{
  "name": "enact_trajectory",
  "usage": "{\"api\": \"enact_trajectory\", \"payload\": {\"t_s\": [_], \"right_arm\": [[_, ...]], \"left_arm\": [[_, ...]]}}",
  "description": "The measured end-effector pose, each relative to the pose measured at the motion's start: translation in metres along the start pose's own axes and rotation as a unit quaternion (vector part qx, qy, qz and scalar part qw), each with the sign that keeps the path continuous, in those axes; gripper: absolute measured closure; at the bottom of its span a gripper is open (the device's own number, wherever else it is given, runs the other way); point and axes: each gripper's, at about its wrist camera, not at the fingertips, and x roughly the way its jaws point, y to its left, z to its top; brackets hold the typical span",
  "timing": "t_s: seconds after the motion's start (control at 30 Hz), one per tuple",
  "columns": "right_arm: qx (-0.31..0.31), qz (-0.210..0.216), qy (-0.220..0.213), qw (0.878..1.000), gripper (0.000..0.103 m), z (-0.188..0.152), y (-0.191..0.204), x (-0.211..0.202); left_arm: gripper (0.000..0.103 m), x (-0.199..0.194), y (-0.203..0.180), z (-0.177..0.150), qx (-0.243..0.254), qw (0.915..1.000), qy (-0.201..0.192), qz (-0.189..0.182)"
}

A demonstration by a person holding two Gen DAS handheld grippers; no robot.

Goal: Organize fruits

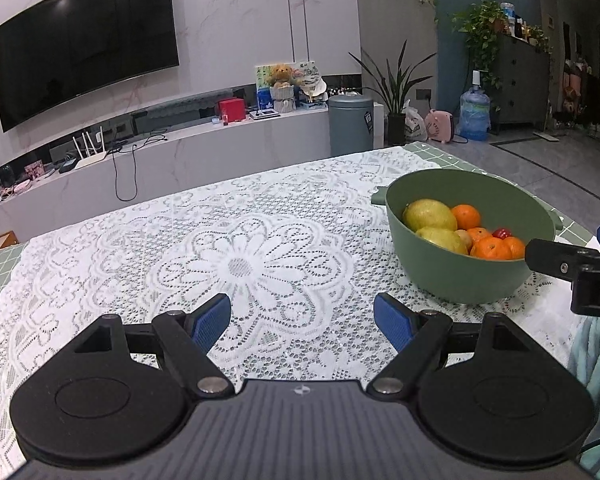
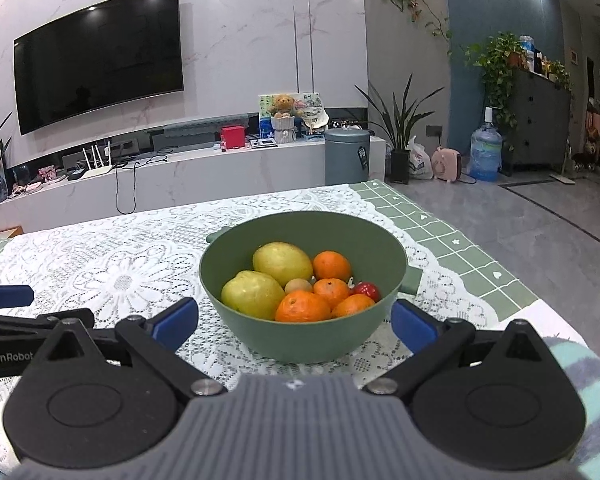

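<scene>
Right wrist view, green bowl (image 2: 300, 336) holding lemons (image 2: 282, 263), oranges (image 2: 302, 307), both tools (image 2: 294, 322) wide open, empty

Right hand-held gripper (image 2: 295, 323) spread wide, empty, green bowl (image 2: 260, 330) of fruits (image 2: 302, 306) between fingertips, lace-covered worktop (image 2: 112, 260)

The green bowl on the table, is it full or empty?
Partly full. The green bowl stands upright on the lace cloth, holding two lemons, several oranges and a small red fruit below its rim.
</scene>
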Motion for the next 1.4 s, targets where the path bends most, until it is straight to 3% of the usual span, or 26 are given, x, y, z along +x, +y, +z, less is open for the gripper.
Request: {"api": "enact_trajectory", "payload": {"t_s": [1.4], "right_arm": [[-0.004,0.000,0.010,1.000,0.004,-0.0008,0.0023,0.0035]], "left_arm": [[0.008,-0.0053,0.0086,0.0023,-0.005,0.9999,0.006,0.014]]}}
